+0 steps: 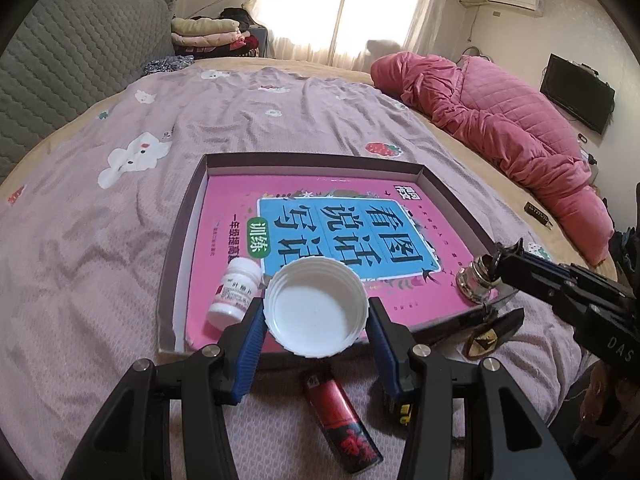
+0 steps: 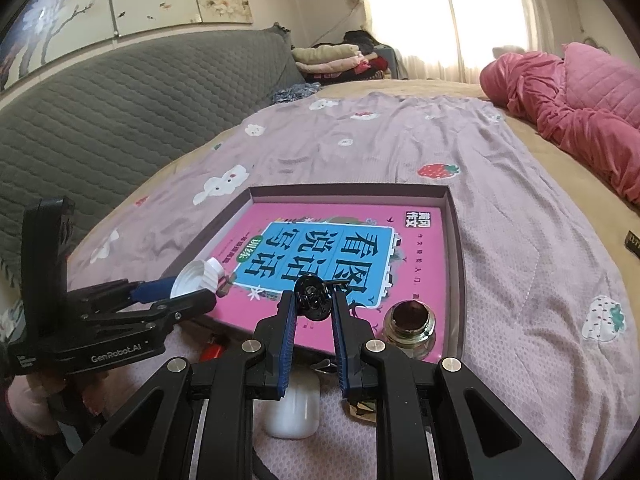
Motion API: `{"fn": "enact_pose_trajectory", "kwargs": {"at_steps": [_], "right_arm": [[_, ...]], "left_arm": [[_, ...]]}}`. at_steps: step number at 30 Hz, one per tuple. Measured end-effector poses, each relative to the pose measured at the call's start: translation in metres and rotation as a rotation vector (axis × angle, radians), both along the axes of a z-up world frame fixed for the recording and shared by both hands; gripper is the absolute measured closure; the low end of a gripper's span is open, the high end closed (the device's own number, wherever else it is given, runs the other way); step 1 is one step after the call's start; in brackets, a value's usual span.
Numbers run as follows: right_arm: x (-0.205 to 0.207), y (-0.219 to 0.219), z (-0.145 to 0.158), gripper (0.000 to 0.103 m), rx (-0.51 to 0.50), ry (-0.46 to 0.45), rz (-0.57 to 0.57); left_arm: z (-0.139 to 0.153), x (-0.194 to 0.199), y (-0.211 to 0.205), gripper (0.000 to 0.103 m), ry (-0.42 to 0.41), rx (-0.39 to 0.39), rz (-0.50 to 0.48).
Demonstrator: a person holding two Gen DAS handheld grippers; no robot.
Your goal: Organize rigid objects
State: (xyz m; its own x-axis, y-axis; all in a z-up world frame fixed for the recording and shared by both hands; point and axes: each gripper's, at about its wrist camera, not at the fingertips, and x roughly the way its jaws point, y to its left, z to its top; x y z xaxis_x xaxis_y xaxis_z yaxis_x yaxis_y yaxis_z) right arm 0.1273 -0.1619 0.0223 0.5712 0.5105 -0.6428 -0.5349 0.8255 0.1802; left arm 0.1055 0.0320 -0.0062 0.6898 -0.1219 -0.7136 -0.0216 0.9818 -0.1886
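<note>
A shallow box (image 1: 182,216) with a pink book (image 1: 320,184) inside lies on the bed. My left gripper (image 1: 316,316) is shut on a white plastic lid (image 1: 316,308), held over the box's near edge; it also shows in the right wrist view (image 2: 192,276). A small white pill bottle (image 1: 234,292) lies in the box beside it. My right gripper (image 2: 314,304) is shut on a small black clip (image 2: 312,296) above the box. A brass fitting (image 2: 410,322) stands in the box's near right corner.
A red lighter (image 1: 340,420) lies on the purple sheet (image 1: 120,240) below my left gripper. A white case (image 2: 292,412) lies under my right gripper. A gold and black object (image 1: 484,340) sits outside the box. A pink quilt (image 1: 500,120) is at the right.
</note>
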Motion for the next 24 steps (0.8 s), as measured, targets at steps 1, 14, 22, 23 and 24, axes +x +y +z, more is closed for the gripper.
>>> {"fn": "enact_pose_trajectory", "kwargs": {"at_steps": [1,14,22,23,24], "right_arm": [[0.001,0.0,-0.001,0.085,0.0,0.002,0.001],[0.014,0.008,-0.013,0.085,-0.021,0.043,0.0],[0.021,0.012,-0.02,0.085,-0.055,0.061,-0.002],[0.023,0.013,-0.022,0.085,-0.061,0.066,-0.001],[0.024,0.014,-0.023,0.085,-0.064,0.069,0.0]], "left_arm": [[0.0,0.002,0.0,0.053,-0.001,0.001,0.0],[-0.006,0.018,-0.002,0.053,0.012,0.002,-0.01],[-0.011,0.028,-0.004,0.053,0.03,-0.002,-0.015],[-0.012,0.029,-0.004,0.053,0.031,-0.001,-0.015],[-0.013,0.03,-0.005,0.053,0.033,-0.002,-0.017]]}}
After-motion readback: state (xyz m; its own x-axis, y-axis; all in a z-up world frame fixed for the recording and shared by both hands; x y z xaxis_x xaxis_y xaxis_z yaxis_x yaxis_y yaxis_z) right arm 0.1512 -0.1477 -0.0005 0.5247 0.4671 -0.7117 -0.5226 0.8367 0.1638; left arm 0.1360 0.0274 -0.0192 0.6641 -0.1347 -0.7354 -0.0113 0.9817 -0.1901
